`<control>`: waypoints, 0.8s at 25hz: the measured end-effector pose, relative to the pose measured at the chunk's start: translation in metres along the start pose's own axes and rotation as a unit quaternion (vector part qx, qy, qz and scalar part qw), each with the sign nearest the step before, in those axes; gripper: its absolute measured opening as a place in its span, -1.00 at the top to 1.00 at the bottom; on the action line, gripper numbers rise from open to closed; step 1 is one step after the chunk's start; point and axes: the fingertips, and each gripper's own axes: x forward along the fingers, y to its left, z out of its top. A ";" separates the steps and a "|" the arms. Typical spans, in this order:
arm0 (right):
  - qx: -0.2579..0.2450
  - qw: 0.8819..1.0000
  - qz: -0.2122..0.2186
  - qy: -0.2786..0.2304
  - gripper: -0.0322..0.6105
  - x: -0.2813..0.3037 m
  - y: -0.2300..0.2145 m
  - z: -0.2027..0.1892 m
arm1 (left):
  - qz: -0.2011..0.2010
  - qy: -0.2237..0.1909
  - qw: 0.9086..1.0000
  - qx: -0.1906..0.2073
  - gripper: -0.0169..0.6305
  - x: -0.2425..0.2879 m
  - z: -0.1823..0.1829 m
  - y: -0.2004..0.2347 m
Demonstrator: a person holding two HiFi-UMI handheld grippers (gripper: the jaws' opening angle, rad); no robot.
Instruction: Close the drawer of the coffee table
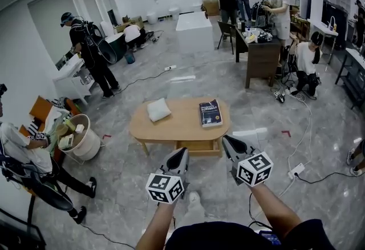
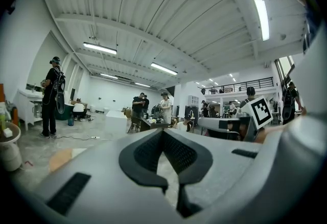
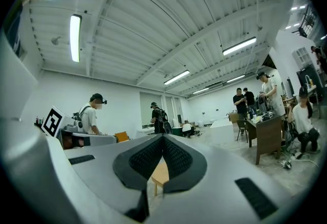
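Observation:
A low oval wooden coffee table point(image 1: 181, 124) stands in front of me on the grey marble floor, with a white cushion point(image 1: 158, 109) and a dark book point(image 1: 210, 113) on top. Its wooden drawer point(image 1: 198, 146) shows below the near edge and seems to stick out a little toward me. My left gripper point(image 1: 184, 151) hovers just short of the drawer's left part, jaws closed and empty. My right gripper point(image 1: 226, 138) is beside the drawer's right end, also shut and empty. In the left gripper view the left gripper point(image 2: 163, 131) points above the table; in the right gripper view the right gripper point(image 3: 163, 137) does too.
A white bin point(image 1: 85, 136) full of items stands left of the table. A sheet of paper point(image 1: 251, 136) lies right of it. A power strip point(image 1: 296, 170) and cables trail at the right. Several people, a dark desk point(image 1: 259, 55) and a white block point(image 1: 194, 29) are farther back.

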 end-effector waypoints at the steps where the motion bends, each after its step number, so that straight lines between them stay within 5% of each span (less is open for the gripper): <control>1: 0.000 1.000 0.000 0.000 0.86 0.002 -0.002 0.001 | 0.001 0.001 1.000 0.002 0.95 0.002 0.001 0.002; 20: -0.012 1.000 0.004 0.014 0.86 0.083 -0.027 -0.005 | 0.000 -0.014 1.000 -0.013 0.95 0.052 0.008 0.065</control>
